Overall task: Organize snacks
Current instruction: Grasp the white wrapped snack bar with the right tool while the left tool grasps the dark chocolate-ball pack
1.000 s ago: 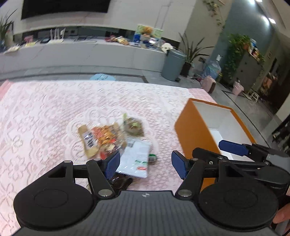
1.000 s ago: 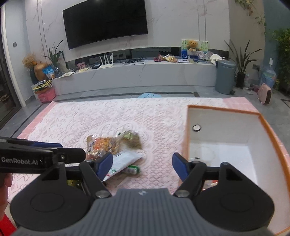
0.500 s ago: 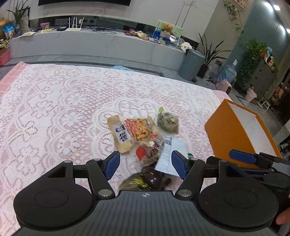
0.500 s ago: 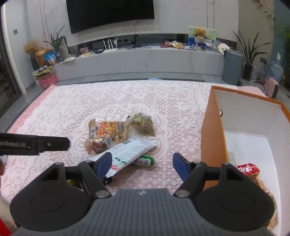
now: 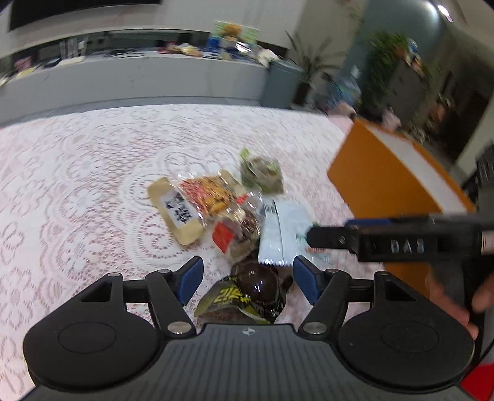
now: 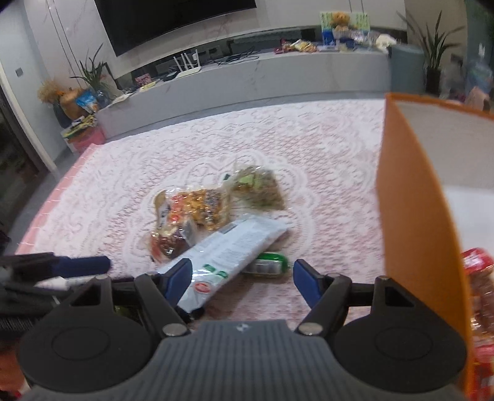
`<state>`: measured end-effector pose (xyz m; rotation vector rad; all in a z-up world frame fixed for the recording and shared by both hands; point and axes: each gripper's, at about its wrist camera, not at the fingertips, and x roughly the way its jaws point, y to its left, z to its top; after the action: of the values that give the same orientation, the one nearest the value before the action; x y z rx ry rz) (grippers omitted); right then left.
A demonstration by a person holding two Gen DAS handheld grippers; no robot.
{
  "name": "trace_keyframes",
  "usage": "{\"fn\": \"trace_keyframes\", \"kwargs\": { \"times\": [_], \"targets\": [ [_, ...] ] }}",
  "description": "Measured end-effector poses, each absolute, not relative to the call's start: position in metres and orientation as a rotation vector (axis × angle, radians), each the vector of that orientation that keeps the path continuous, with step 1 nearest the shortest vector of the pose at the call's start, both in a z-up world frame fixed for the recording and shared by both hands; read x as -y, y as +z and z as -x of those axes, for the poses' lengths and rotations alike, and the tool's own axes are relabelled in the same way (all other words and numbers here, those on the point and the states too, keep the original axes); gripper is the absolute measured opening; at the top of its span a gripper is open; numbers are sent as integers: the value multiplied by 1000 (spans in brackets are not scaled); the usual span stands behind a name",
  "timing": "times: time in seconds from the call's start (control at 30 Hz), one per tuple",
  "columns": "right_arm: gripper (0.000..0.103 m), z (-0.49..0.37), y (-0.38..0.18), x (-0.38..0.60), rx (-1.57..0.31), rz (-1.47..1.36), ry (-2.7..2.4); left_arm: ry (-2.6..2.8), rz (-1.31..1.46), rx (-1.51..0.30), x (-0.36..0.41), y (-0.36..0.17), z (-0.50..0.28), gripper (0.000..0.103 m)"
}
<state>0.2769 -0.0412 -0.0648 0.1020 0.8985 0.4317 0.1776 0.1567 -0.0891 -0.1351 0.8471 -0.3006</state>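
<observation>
Little writing can be read. The tan packet (image 5: 179,211) carries a white label with black characters too blurred to make out, the black pouch (image 5: 247,293) has yellow lettering that cannot be read, and the white packet (image 6: 228,250) shows small print and a red-and-green logo, also illegible.

The snacks lie heaped on a pink-and-white lace tablecloth (image 6: 308,148): the tan packet, a clear bag of orange snacks (image 5: 210,194), a green-brown packet (image 6: 259,191), the white packet and a small green tube (image 6: 267,263) tucked against it. The orange box (image 6: 413,216), white inside, stands just beside the heap on the right, with red packets (image 6: 480,287) already in it.

The left gripper (image 5: 247,279) stands wide above the black pouch, its blue pads apart from it on both sides. The right gripper (image 6: 240,279) has its jaws closing, over the near end of the white packet, which lies between them without being pressed.

Beyond the table runs a long grey console (image 6: 278,77) under a wall television (image 6: 173,21), with a teddy bear (image 6: 339,18), potted plants (image 6: 432,37) and a grey bin (image 5: 284,83).
</observation>
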Motion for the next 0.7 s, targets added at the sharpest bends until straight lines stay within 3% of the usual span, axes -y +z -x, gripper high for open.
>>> {"fn": "trace_keyframes", "kwargs": {
  "times": [0.37, 0.57, 0.7],
  "targets": [
    [48, -288, -88, 32, -1004, -172, 502, -384, 31, -881, -132, -116, -188, 80],
    [46, -298, -97, 35, -1051, -262, 505, -360, -41, -874, -125, -121, -183, 83],
    [21, -295, -93, 33, -1035, -252, 523, -353, -130, -879, -117, -128, -178, 87]
  ]
}}
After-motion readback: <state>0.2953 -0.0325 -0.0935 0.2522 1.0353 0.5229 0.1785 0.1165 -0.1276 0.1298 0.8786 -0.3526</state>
